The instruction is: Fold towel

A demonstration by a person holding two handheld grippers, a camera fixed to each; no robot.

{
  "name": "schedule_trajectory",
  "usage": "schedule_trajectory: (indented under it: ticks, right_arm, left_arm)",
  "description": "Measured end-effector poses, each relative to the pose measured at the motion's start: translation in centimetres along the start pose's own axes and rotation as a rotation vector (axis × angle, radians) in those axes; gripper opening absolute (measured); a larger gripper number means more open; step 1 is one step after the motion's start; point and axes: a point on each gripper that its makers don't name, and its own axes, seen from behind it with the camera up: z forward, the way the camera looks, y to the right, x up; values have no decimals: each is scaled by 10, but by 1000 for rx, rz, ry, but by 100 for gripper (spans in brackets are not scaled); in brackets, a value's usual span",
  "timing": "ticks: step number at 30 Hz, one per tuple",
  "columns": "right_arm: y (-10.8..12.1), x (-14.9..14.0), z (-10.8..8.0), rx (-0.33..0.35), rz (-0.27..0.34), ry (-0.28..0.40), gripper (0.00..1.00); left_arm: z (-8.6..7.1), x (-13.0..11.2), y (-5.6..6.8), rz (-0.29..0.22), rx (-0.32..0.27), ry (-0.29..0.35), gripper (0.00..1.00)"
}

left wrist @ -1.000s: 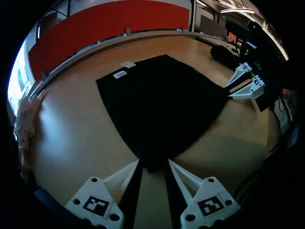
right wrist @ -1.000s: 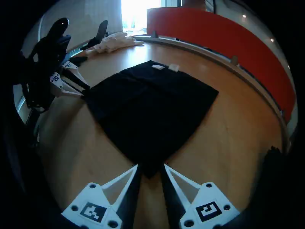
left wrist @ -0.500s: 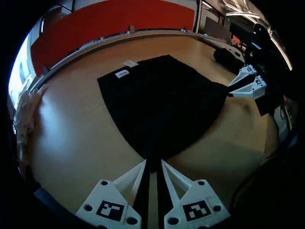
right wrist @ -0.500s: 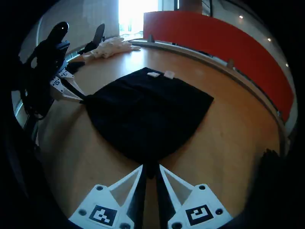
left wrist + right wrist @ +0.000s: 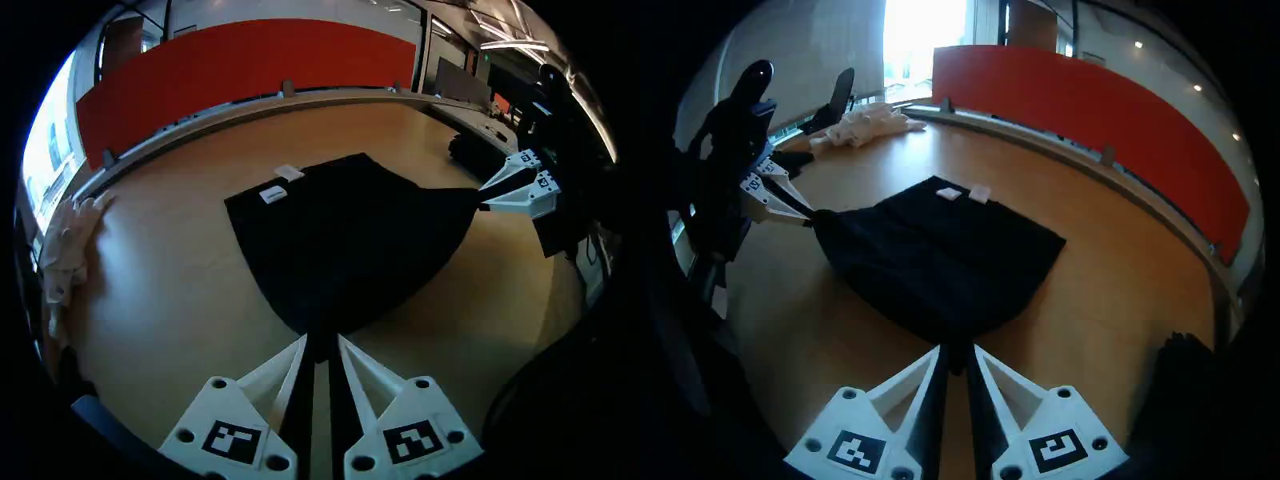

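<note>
- Your left tongs & right tongs each pinch a near corner of the towel.
- Corners held up off desk; fold not yet laid over, far edge flat.

- Curved wooden table spans the middle.
- Red partition along its far edge, top of frame.
- Bright window, top centre-left.
- Ceiling lights, upper right.

I see a wide wooden table with a long red partition standing along its far edge. A heap of pale cloth lies near the table's edge, close to a dark chair (bright window behind it). A black bundle sits well apart from that heap
</note>
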Motion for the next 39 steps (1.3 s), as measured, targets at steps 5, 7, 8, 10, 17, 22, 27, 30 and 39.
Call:
schedule_trajectory:
  ticks: [5,7,8,10,17,22,27,30,39]
  right_arm:
    - [1,13,-11,-5,-6,14,15]
    - [1,20,-15,-7,-6,18,15]
    - [2,23,-18,-8,-6,21,15]
    - [3,29,-23,-9,-7,28,15]
    - [5,47,-42,-7,-20,41,15]
    - [4,55,-52,-4,-15,49,15]
    - [1,60,-61,5,-12,50,15]
    - [0,62,-65,4,-20,47,15]
    - [-4,70,-76,10,-28,57,15]
  left_arm:
    - [-14,13,-1,-1,5,14,11]
    - [-20,19,0,0,6,19,11]
    - [-23,21,0,1,7,22,11]
    - [-29,25,1,1,8,26,11]
    - [-48,37,4,-9,10,37,11]
    - [-60,45,7,-16,11,43,11]
    - [-69,51,8,-19,13,48,11]
    - [-75,55,8,-18,12,51,11]
    - [-85,60,8,4,25,50,11]
